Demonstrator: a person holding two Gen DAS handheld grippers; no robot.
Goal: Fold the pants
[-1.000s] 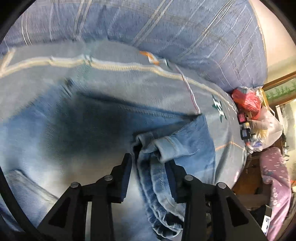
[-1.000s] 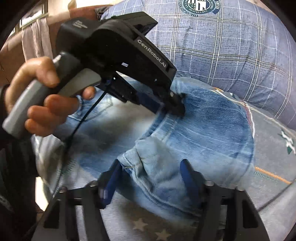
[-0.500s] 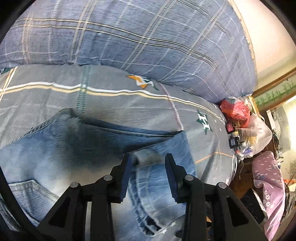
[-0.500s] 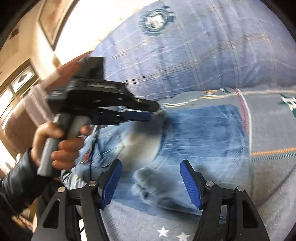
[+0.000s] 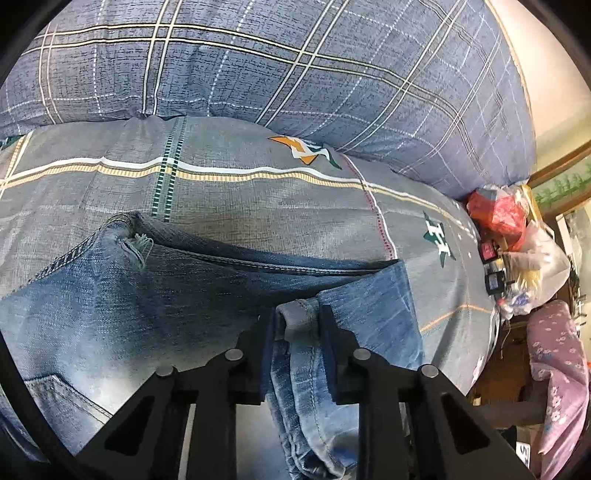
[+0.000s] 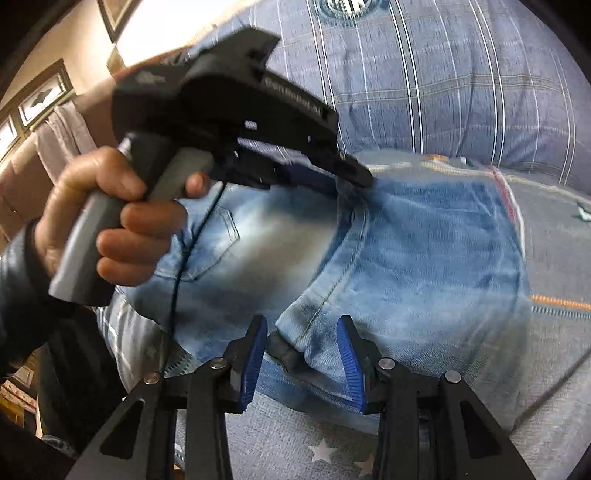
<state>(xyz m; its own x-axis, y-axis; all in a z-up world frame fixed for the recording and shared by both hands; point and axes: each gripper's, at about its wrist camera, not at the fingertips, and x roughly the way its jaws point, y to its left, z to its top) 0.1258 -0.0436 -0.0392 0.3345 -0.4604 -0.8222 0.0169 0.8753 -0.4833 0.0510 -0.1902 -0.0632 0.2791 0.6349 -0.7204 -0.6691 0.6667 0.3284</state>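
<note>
- The jeans [image 5: 147,314] lie spread on a bed, on a grey plaid bedsheet [image 5: 258,199] with yellow, white and green stripes. One part is folded over the rest, and a back pocket [image 6: 207,240] shows in the right wrist view.
- The left gripper [image 5: 297,328] has its jaws closed most of the way on a bunched-up fold of denim, so it's got hold of the jeans right at a hem edge. Cloth hangs down between the fingers towards the camera.
- The right gripper [image 6: 303,354] has blue ribbed pads [image 6: 351,365] and the jaws sit part open, with a folded corner of the jeans between them. Whether the pads actually press the cloth, can't tell; there looks to be a gap on the left side.
- From the right wrist view you can see the person's left hand [image 6: 110,221] wrapped round the grey handle of the other gripper, the black body of which carries white lettering that looks like "GenRobot.AI", though it's blurred here. A thin black cable [image 6: 184,266] drops down from it.
- A big blue plaid pillow [image 5: 295,66] lies at the far edge of the sheet, with a round crest [image 6: 347,11] printed on it, text too small to read.
- The sheet has little green letter-like logos [image 5: 437,240] printed on it, can't make out what they say.
- Off the right edge of the bed there's a pile of plastic bags [image 5: 517,236], one red, and a purple flowered cloth [image 5: 557,369].
</note>
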